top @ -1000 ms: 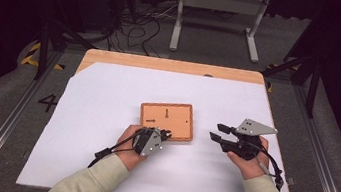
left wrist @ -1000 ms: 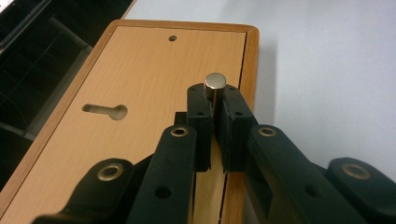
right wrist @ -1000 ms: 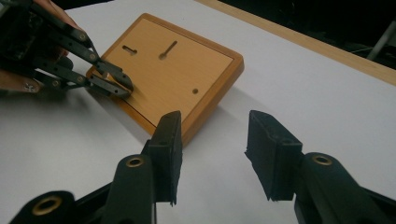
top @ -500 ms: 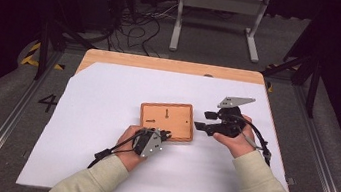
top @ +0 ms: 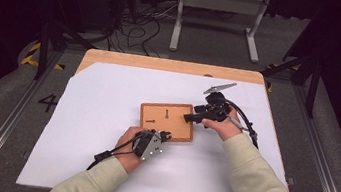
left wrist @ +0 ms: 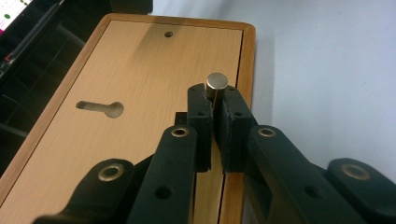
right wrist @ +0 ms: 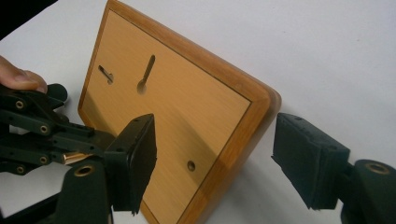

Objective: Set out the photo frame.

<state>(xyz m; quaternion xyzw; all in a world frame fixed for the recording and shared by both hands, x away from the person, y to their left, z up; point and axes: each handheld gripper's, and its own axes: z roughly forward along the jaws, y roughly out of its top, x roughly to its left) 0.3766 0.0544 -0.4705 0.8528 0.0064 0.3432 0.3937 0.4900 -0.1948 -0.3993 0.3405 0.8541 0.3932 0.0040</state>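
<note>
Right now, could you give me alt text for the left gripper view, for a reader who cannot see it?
The left gripper is shut on a small brass-coloured metal pin, held upright over the edge of a wooden board. The board has a keyhole-shaped slot and a small round hole, and lies on a white table cover.

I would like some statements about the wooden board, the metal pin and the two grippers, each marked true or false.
1. The left gripper is shut on a small metal pin. True.
2. The wooden board lies on a green cloth. False: it lies on a white sheet.
3. The right gripper has its jaws apart, one on each side of a corner of the board. True; they have just been opening, and the pads do not press on it.
4. The board has no openings. False: two keyhole-shaped slots and a small round hole show in it.
5. The pin is already in a slot. False: it is between the left jaws.
</note>
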